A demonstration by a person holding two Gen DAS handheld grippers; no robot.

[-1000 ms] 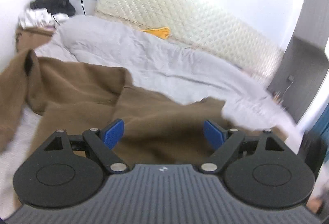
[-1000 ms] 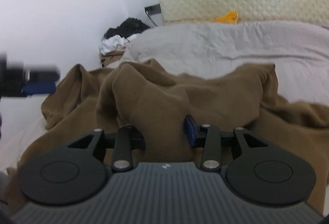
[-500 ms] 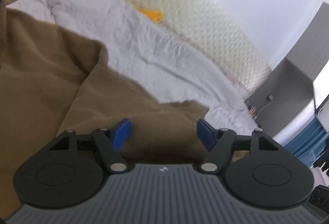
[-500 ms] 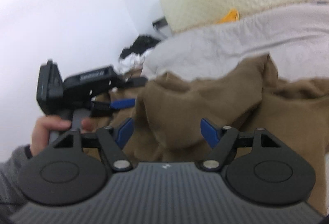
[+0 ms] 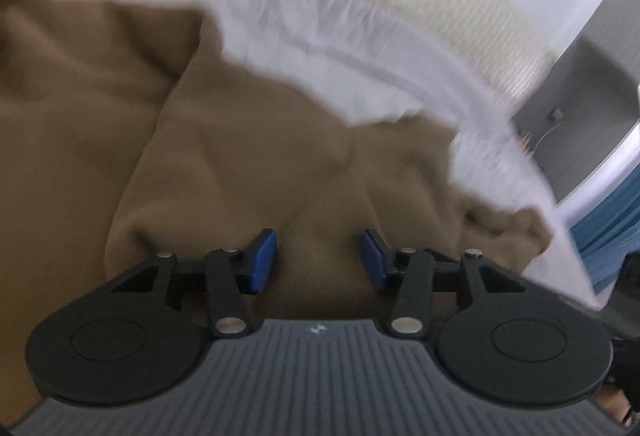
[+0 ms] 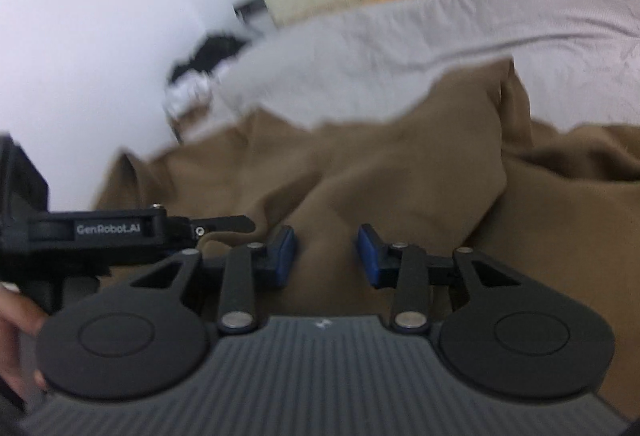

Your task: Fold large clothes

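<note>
Garment (image 5: 240,163) in brown sprawls crumpled, axis unclear; both tools (image 5: 318,262) (image 6: 326,256) closing with its cloth between their pads.

Left tongs (image 5: 318,258) closing, right tongs (image 6: 326,256) closing, both angled downward

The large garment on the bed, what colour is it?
The garment is plain brown, with no pattern. It shows best in the left wrist view.

Right gripper (image 6: 325,258) — black linkage arms with silver pivot screws, blue pads, a ribbed grey body behind. Left gripper (image 6: 224,224) beside it looks alike (white "GenRobot.AI" lettering on its side).
</note>
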